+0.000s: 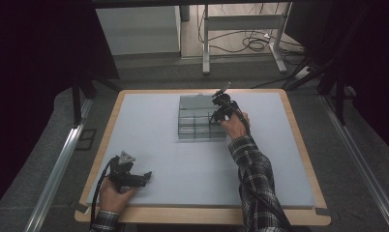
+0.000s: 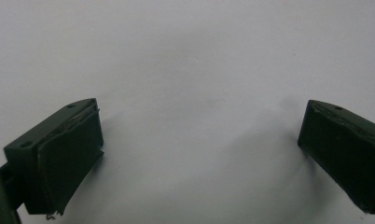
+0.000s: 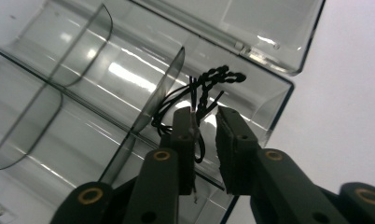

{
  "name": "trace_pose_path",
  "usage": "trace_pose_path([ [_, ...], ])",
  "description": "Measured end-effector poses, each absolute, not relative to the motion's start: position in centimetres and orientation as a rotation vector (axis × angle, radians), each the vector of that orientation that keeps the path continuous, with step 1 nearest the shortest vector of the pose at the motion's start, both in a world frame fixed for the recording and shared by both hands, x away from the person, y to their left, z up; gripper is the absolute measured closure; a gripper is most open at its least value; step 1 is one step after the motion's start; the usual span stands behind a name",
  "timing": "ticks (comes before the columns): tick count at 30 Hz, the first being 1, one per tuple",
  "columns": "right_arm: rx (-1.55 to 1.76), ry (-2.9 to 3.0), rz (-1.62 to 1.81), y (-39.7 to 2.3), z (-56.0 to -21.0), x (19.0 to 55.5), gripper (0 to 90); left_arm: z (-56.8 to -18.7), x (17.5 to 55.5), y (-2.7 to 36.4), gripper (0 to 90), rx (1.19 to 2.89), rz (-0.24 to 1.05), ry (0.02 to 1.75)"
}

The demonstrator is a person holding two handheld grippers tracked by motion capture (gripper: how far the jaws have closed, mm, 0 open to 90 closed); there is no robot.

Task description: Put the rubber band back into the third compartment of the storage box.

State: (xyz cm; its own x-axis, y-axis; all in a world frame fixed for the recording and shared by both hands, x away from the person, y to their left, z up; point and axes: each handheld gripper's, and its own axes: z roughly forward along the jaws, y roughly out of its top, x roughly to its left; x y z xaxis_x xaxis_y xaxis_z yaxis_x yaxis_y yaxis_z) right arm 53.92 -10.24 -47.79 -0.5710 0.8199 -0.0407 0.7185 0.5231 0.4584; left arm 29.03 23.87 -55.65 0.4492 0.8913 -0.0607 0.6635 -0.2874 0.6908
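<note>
Right gripper (image 3: 205,135), jaws slightly parted, releases a black twisted cord (image 3: 209,86) into the clear plastic compartment box (image 3: 83,84); placement appears nearly complete. Left gripper (image 2: 199,149) rests wide open, empty.

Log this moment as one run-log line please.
right gripper: open, over clear box, black cord between jaws, unclamped | left gripper: open, idle on mat
</note>
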Motion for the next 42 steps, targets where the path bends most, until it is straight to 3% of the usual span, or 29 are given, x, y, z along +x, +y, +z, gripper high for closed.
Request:
trace_pose_path([
  [9,1.276,2.519,0.611,-10.4,-47.3,53.2,66.1,-55.6,29.0,23.9,0.0,2.051,0.448,1.294],
  [20,1.211,2.528,0.661,-10.5,-46.7,52.0,46.8,-55.6,29.0,23.9,0.0,2.049,0.448,1.295],
  [42,1.097,2.544,0.782,-10.7,-46.0,49.6,30.1,-55.6,29.0,23.9,0.0,2.049,0.448,1.294],
])
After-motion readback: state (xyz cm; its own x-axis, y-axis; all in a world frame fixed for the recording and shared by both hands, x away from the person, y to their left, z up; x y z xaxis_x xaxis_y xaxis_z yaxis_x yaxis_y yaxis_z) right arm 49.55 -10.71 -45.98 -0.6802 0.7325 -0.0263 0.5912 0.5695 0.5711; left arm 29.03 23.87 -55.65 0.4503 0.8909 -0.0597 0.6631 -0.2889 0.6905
